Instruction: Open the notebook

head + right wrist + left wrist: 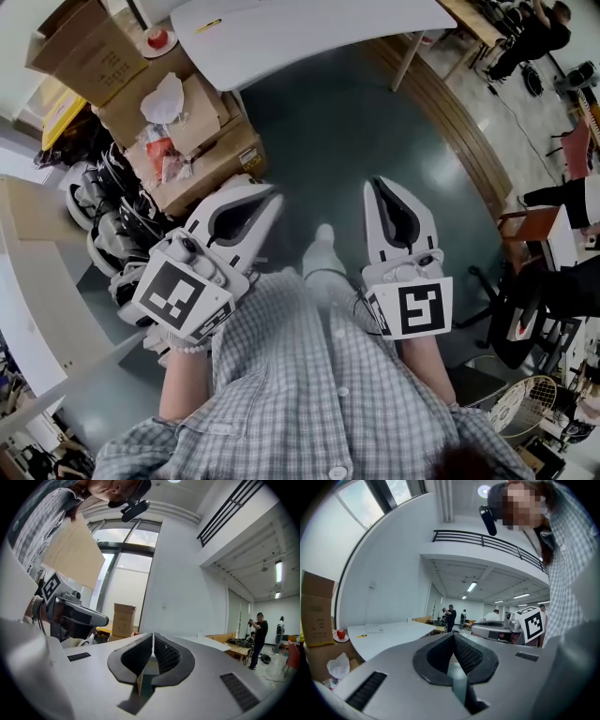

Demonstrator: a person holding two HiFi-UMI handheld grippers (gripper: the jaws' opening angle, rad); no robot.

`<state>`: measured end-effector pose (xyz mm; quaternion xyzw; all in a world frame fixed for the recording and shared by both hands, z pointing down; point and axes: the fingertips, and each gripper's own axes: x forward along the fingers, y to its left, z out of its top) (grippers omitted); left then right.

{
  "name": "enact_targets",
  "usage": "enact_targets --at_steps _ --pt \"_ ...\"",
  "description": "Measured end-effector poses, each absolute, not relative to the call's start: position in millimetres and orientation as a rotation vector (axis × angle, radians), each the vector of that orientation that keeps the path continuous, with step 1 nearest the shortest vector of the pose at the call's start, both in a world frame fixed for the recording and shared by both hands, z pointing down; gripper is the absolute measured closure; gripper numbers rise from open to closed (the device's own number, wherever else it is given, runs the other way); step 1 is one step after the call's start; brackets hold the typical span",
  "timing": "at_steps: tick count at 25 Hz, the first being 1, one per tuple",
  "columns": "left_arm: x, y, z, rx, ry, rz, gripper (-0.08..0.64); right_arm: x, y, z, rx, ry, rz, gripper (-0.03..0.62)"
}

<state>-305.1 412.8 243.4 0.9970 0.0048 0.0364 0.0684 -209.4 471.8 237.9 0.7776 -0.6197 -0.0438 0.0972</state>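
Not started yet: I've got the left gripper and right gripper level above the floor, both jaw pairs closed on nothing, no notebook in any view, so next I must find it, maybe at the white table.

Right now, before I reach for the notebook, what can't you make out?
The notebook: it appears in no view.
The white table: its far part is cut off by the head view's top edge, and the left gripper view sees its top almost edge-on.
The yellow item on that table: too small to identify.
The floor under the person: hidden by the checked shirt in the head view.
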Motion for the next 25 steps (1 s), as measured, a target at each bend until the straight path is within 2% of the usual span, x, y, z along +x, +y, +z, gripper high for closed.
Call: enact_targets --at_steps 15,25 --pt "-264 369 244 2.994 -0.137 0.119 0.552 -179 422 237 2.205 -2.055 -0.1 0.566" --pt "-207 348 236 2.997 -0.199 0.122 0.552 -115 398 229 2.193 -2.073 -0.137 0.566"
